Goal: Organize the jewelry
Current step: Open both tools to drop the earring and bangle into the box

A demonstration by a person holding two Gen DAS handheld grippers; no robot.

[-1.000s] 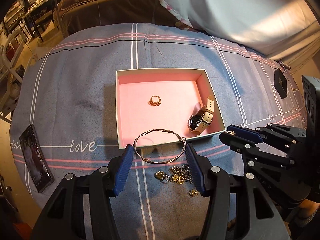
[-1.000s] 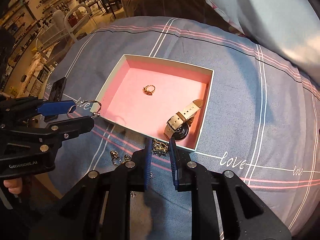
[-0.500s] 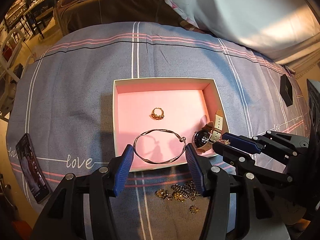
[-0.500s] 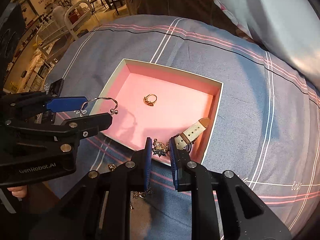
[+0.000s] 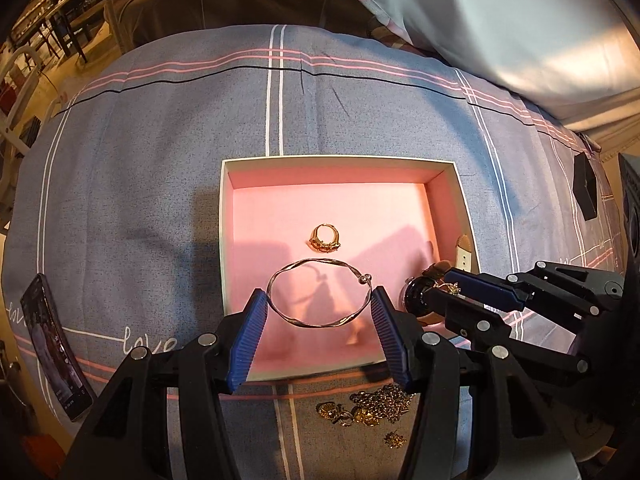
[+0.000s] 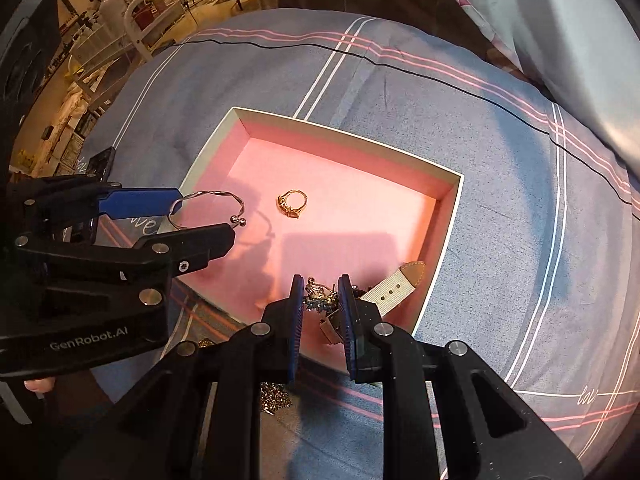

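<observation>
A pink-lined box [image 5: 452, 172] [image 6: 448, 178] lies on the grey bedspread. Inside are a gold ring [image 5: 326, 237] [image 6: 293, 203] and a watch with a cream strap [image 5: 464, 254] [image 6: 394, 288] in the near right corner. My left gripper [image 5: 319, 312] [image 6: 200, 216] is shut on a twisted silver bangle [image 5: 320, 322] [image 6: 208, 196] and holds it above the box's near part. My right gripper [image 6: 320, 300] [image 5: 444, 292] is shut on a small gold and blue earring [image 6: 318, 300] [image 5: 452, 289] above the watch.
A pile of gold chain and earrings [image 5: 368, 408] lies on the bedspread just before the box. A phone [image 5: 52, 352] lies at the left edge. A small black box [image 5: 585, 186] sits at the right. White pillows [image 5: 500, 20] lie behind.
Both grippers have moved forward from the bedspread before the box to above the box's inside, the left carrying the bangle and the right carrying the earring.
</observation>
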